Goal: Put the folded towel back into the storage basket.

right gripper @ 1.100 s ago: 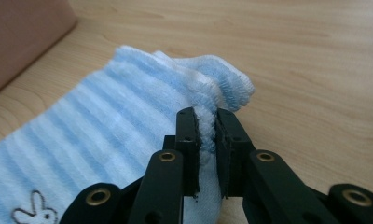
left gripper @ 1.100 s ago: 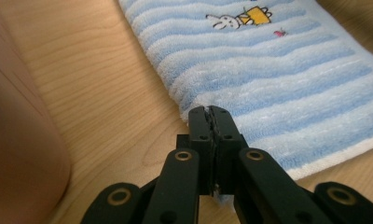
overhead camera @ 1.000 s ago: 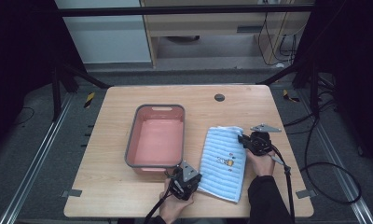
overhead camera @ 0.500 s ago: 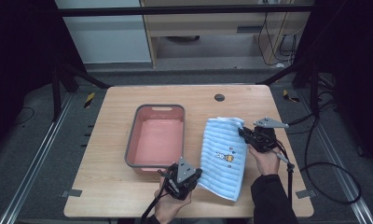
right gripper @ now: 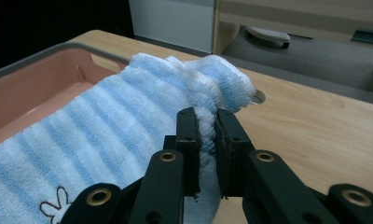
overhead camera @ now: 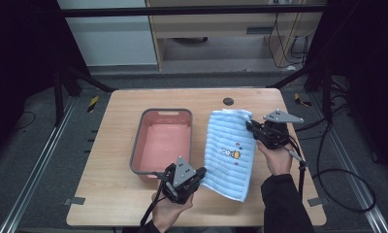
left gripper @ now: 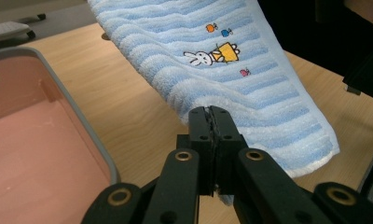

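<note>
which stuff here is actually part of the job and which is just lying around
In the job:
- blue striped towel, pinched at two edges
- left gripper, shut on the towel
- right gripper, shut on the towel
- pink bin, beside the towel, possibly its destination

Lying about:
- black round spot on the table
- yellow-black items on the floor

Even overhead light fell on the counter [overhead camera: 134, 204] in the high view, while the room around it lay nearly black. Shadows stayed soft and short. No glare showed. Both gripper views were sharp close up, their backgrounds slightly soft, with mild grain.
</note>
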Tool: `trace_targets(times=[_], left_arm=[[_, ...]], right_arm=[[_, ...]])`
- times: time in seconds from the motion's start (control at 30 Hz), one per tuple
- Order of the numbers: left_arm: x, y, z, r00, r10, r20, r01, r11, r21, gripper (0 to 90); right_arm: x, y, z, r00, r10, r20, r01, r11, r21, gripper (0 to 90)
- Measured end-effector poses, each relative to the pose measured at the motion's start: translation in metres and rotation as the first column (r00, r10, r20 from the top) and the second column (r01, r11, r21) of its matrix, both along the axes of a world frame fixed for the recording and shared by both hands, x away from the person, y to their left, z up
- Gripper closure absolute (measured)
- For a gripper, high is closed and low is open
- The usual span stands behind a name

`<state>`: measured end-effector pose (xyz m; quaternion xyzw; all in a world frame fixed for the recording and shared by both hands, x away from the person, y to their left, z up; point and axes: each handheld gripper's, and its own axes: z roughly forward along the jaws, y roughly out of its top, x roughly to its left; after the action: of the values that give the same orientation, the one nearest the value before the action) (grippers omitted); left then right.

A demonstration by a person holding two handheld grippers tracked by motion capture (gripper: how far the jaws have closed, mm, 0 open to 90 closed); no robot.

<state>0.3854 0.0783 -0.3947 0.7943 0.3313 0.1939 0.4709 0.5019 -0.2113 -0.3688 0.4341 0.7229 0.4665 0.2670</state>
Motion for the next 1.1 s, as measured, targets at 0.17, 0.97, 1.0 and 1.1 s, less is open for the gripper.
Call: trace_targets(times=[0.17, 0.97, 1.0, 1.1], left_arm=[[0.0, 0.011, 0.014, 0.9996, 0.014, 0.023, -0.014, 0.9997, -0.02, 88.6], [0.009, 0.076, 0.047, 0.9912, 0.108, 0.076, -0.105, 0.9934, -0.048, 88.6], [0.009, 0.079, 0.048, 0.9905, 0.114, 0.078, -0.11, 0.9927, -0.051, 88.6], [0.01, 0.092, 0.05, 0.9876, 0.136, 0.079, -0.131, 0.9895, -0.061, 88.5]], right_arm=[[0.002, 0.008, 0.013, 0.9998, 0.008, 0.02, -0.008, 1.0, -0.002, 81.2], [0.041, 0.098, 0.067, 0.9901, 0.116, 0.079, -0.113, 0.993, -0.046, 81.2], [0.042, 0.102, 0.067, 0.9895, 0.121, 0.079, -0.117, 0.992, -0.049, 81.2], [0.046, 0.111, 0.067, 0.9879, 0.134, 0.078, -0.13, 0.99, -0.05, 81.2]])
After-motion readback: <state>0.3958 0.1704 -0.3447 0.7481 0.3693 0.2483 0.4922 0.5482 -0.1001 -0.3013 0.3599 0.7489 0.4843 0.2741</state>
